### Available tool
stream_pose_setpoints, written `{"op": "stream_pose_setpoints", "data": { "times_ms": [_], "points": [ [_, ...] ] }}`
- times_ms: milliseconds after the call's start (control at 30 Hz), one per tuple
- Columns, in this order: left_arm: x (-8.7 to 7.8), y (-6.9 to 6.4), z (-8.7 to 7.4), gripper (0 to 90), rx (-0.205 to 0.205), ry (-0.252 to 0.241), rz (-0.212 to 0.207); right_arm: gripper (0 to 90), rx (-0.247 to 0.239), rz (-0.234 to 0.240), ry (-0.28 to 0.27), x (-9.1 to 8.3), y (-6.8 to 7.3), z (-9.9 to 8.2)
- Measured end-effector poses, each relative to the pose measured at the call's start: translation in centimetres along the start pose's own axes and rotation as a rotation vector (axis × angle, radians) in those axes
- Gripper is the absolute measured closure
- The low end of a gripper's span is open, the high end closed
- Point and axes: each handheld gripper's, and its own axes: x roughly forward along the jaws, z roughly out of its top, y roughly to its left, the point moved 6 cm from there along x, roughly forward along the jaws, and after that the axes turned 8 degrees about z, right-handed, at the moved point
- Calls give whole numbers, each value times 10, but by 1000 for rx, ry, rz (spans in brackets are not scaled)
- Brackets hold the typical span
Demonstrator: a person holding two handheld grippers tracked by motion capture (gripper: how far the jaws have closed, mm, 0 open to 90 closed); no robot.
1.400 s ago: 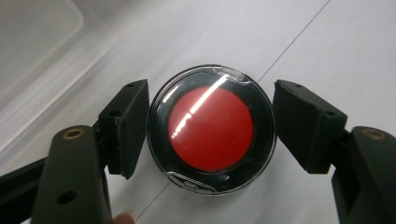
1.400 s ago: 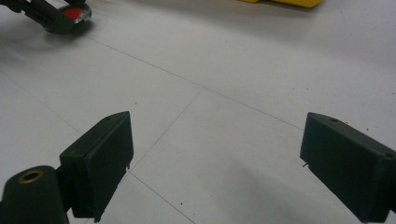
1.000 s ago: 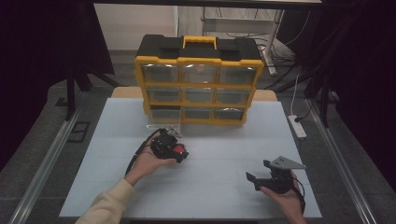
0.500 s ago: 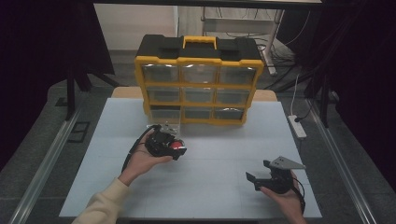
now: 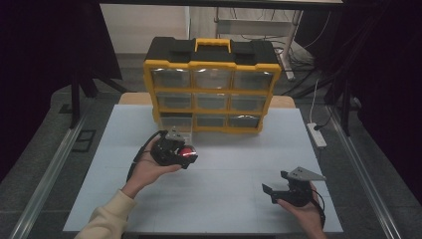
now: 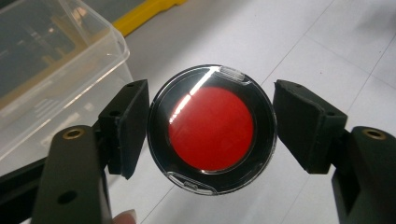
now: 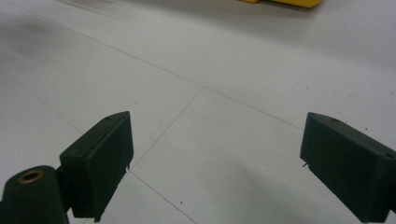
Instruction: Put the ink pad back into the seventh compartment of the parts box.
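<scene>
— High view, widest first: what stands on the white table (image 5: 219,199)?

— A yellow-and-black drawer organizer (image 5: 212,84) at the far edge, nine clear drawers in three rows, a handle on top. One clear drawer (image 6: 42,65) sits pulled out on the table before its lower left corner, just beside the left gripper (image 5: 186,155).

— And the grippers themselves?

— The left hand (image 5: 149,172) holds its gripper above the table, left of centre. The right gripper (image 5: 273,191) rests near the front right, well apart from everything, jaws spread wide with bare table between them.

— Where is the smallest item?

— A round black case with a red centre (image 6: 211,128) under a clear lid sits squarely between the left gripper's jaws. The left pad (image 6: 128,126) touches its rim; a narrow gap shows at the right pad (image 6: 303,123). Whether it is clamped or loose, I cannot tell.
</scene>
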Motion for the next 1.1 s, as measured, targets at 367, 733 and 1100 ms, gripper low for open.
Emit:
{"op": "stream_pose_setpoints", "data": {
  "times_ms": [367, 733, 1100],
  "points": [
    [-19, 2, 7, 302, -4, -49, 7, 97, 1, -1, 0, 0, 0, 0],
    [-30, 2, 11, 302, -1, -71, 8, 97, 0, 1, 0, 0, 0, 0],
    [-29, 0, 11, 302, 2, -78, 10, 97, 1, 2, -4, 0, 0, 0]
  ]
}}
